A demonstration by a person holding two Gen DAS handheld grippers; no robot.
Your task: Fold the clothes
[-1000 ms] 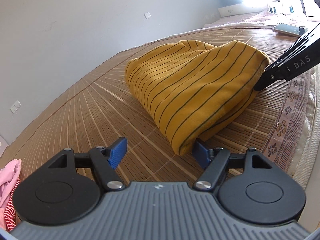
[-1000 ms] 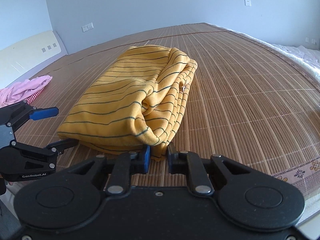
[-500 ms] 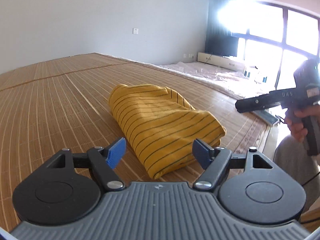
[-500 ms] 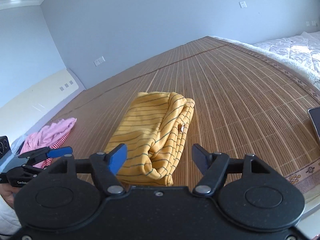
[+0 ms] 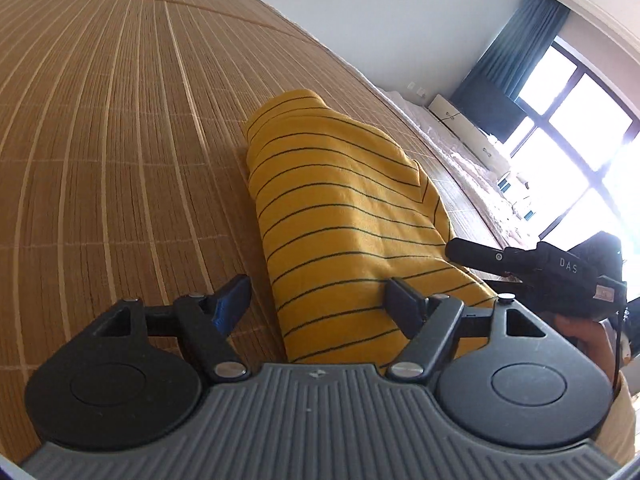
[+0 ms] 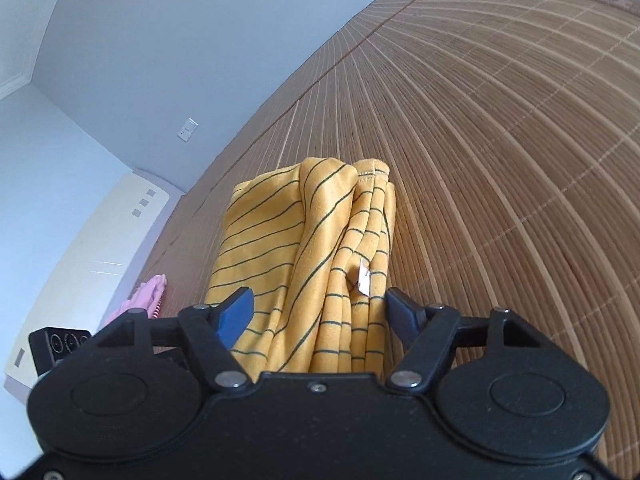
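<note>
A brown bamboo mat (image 6: 500, 128) covers the bed. Beyond the mat's far-left edge stands a cream headboard (image 6: 100, 248), with a wall switch (image 6: 187, 129) on the pale wall above that edge. A dark device with round dials (image 6: 60, 342) sits near the mat's left corner. Past its opposite side, a blue curtain (image 5: 516, 52) hangs beside a bright window (image 5: 576, 128).
</note>
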